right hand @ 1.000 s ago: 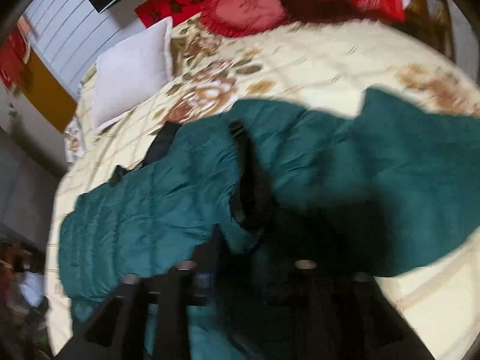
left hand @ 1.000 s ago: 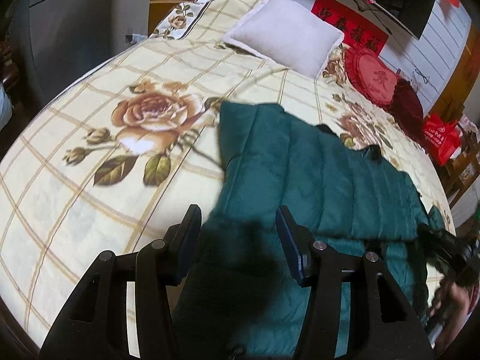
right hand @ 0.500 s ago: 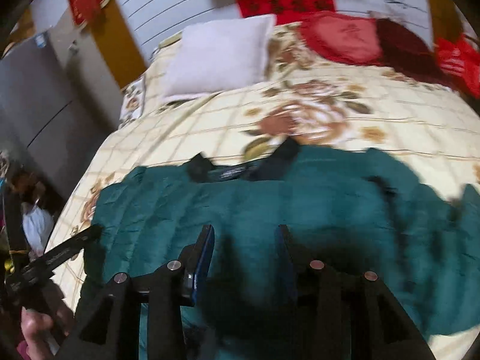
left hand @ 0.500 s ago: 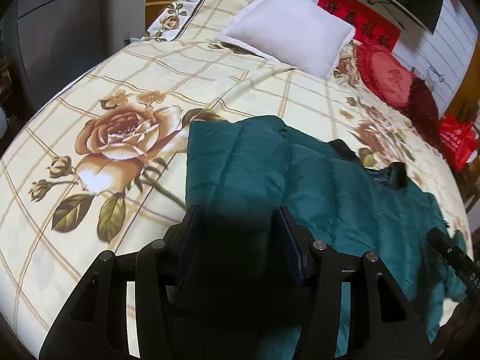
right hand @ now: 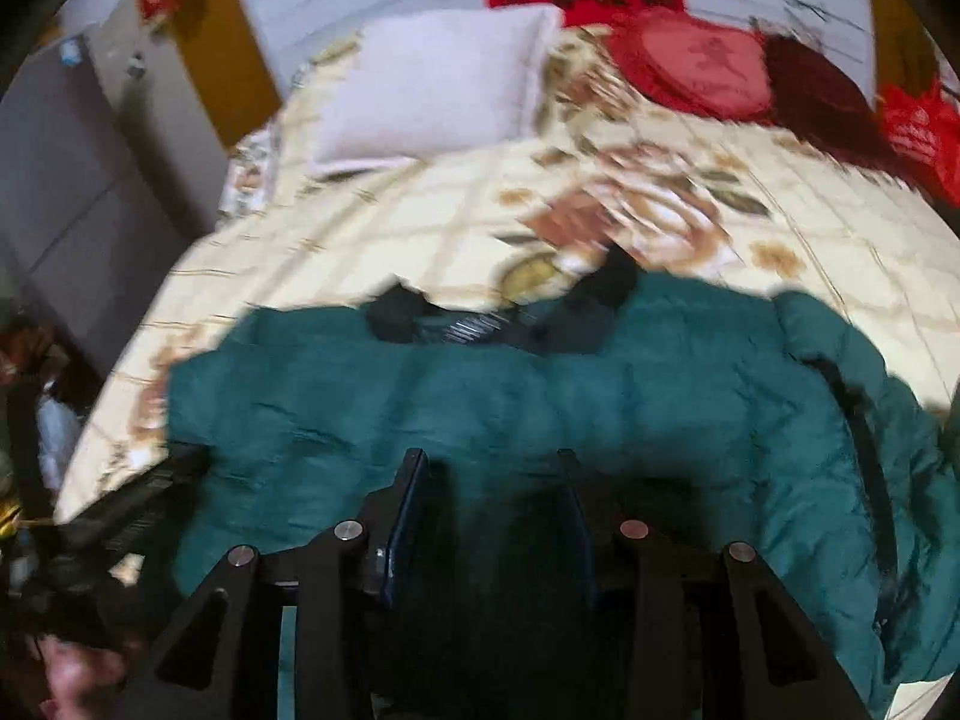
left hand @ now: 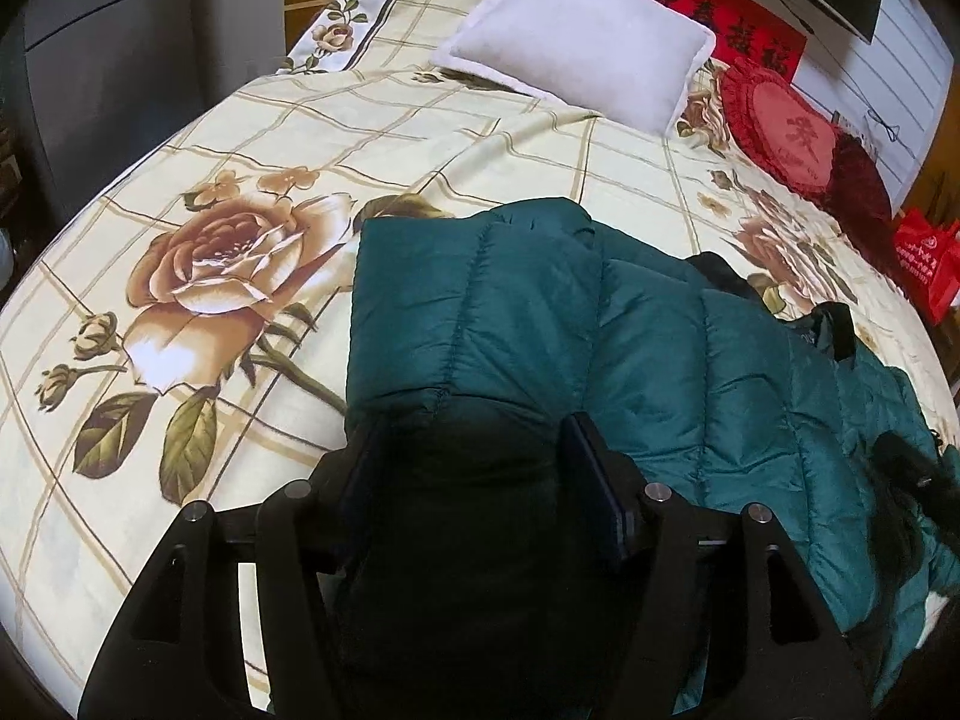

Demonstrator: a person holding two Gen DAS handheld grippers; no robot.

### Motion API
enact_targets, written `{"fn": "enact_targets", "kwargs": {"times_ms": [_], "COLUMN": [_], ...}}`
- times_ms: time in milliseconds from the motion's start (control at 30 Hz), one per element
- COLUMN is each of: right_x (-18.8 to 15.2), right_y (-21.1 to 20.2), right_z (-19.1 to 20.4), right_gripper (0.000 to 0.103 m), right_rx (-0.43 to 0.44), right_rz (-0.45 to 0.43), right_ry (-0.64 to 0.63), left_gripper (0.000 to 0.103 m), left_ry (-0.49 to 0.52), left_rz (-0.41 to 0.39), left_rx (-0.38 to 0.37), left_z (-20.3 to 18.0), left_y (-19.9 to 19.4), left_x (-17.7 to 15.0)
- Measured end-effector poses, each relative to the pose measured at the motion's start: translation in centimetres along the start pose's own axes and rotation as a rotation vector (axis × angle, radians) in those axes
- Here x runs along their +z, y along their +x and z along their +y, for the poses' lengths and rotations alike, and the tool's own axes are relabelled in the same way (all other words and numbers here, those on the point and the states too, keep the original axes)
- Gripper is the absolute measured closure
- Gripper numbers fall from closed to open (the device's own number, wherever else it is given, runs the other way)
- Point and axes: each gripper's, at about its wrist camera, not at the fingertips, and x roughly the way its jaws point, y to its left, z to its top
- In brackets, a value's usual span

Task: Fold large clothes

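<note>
Folding the green puffer jacket (left hand: 648,324) on the flowered bedspread (left hand: 252,138) is the step in hand, and I judge it is only partly done. The jacket lies across the near half of the bed, its dark collar (right hand: 498,312) turned toward the white pillow (left hand: 576,36), and one quilted panel already lies doubled over the body on the left side. The left gripper (left hand: 474,468) hovers low over this doubled panel with its fingers apart; dark cloth fills the space between them, but whether it is pinched I cannot tell. The right gripper (right hand: 489,498) is also spread wide, over the middle of the jacket, and its view is blurred, so contact is not clear. To do the step well, I think each gripper should take the hem or the side seam, not the puffy middle, because the smooth filled cloth slips and springs back. Both edges should be lifted together and laid so that they meet, then pressed flat to push the air out.
</note>
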Motion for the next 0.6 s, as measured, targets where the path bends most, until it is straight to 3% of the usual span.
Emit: {"fn": "enact_targets", "kwargs": {"times_ms": [200, 400, 600], "right_x": [1.9, 1.4, 1.2], "right_y": [3.2, 7.3, 5.3], "right_z": [5.3, 3.9, 3.7], "right_gripper": [0.063, 0.062, 0.063], "right_rx": [-0.005, -0.051, -0.023], "right_rz": [0.051, 0.095, 0.089], "right_ry": [-0.128, -0.070, -0.089], "left_gripper": [0.041, 0.038, 0.028], "left_ry": [-0.005, -0.006, -0.063], "left_rz": [-0.007, -0.009, 0.016], "left_rx": [-0.003, -0.002, -0.020], "left_z": [0.1, 0.1, 1.1], "left_y": [0.0, 0.1, 0.5], "left_x": [-0.1, -0.2, -0.1]}}
